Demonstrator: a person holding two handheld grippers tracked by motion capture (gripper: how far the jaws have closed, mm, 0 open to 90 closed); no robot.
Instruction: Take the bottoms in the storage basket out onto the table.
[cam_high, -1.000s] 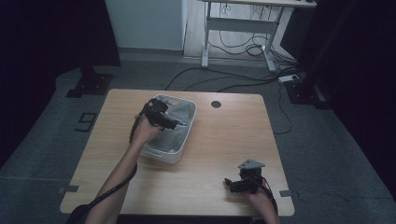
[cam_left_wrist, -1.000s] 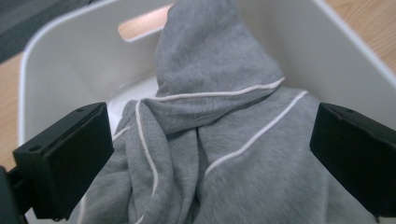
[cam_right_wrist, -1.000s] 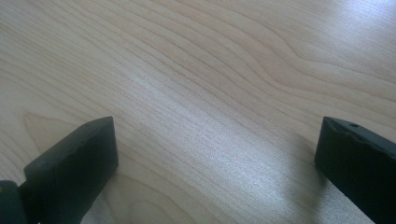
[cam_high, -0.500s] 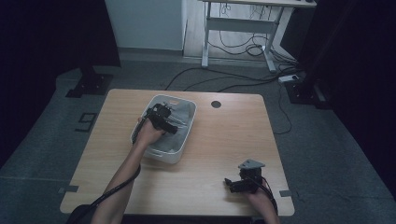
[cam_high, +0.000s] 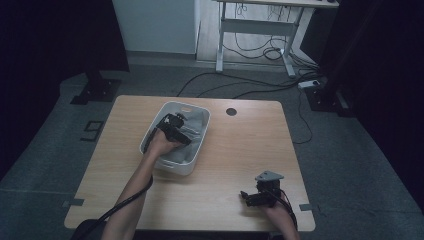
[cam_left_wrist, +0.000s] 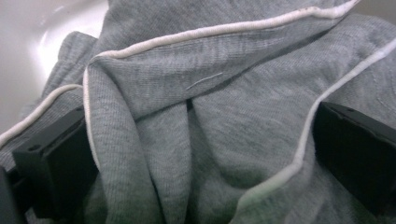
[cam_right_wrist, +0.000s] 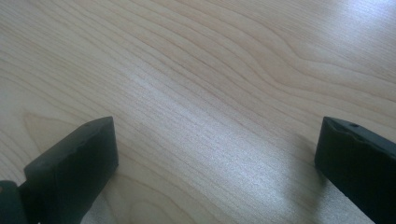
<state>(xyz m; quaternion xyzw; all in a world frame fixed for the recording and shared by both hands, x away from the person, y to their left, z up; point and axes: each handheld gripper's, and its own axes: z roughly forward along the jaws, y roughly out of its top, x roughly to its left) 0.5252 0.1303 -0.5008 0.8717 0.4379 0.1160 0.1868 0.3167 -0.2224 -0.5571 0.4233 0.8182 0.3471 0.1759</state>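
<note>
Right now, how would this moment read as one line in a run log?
left gripper: open, jaws astride grey garment in white bin | right gripper: open, over wooden table

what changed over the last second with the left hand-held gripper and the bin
The left hand-held gripper moved a little nearer the person inside the white bin and sank into the grey garment, its jaws wide apart with folds between them, not yet closed. The right hand-held gripper stayed open near the wooden table's front edge; the bin kept its place.
</note>
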